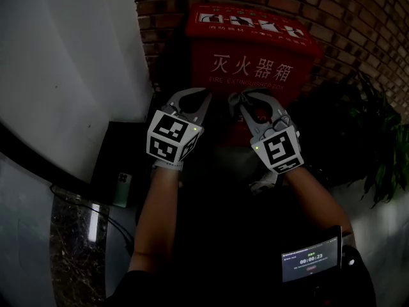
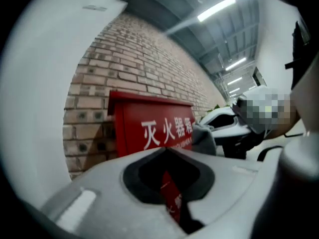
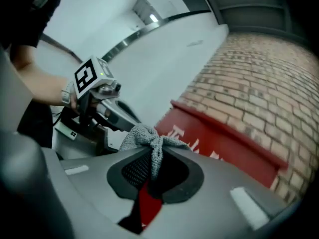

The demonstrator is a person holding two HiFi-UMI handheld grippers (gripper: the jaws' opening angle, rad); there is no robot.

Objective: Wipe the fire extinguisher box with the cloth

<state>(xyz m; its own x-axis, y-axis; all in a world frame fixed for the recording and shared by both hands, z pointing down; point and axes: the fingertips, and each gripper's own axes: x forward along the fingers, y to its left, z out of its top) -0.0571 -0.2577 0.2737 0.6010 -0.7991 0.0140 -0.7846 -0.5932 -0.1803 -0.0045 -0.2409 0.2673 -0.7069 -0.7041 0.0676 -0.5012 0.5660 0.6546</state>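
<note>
The right tool [image 3: 155,152] is clamped on a grey cloth [image 3: 145,134], which bunches out past its tips; the dim head view barely shows the cloth. The left tool [image 2: 167,150] has its jaws together with nothing between them. Both point at the red fire extinguisher box [image 1: 252,66] just ahead, forearms side by side; whether the cloth touches it cannot be told. White print on its front reads "灭火器箱" and "FIRE EXTINGUISHER BOX". The lid label [image 1: 249,19] is illegible. A brick wall [image 1: 358,18] stands behind.
</note>
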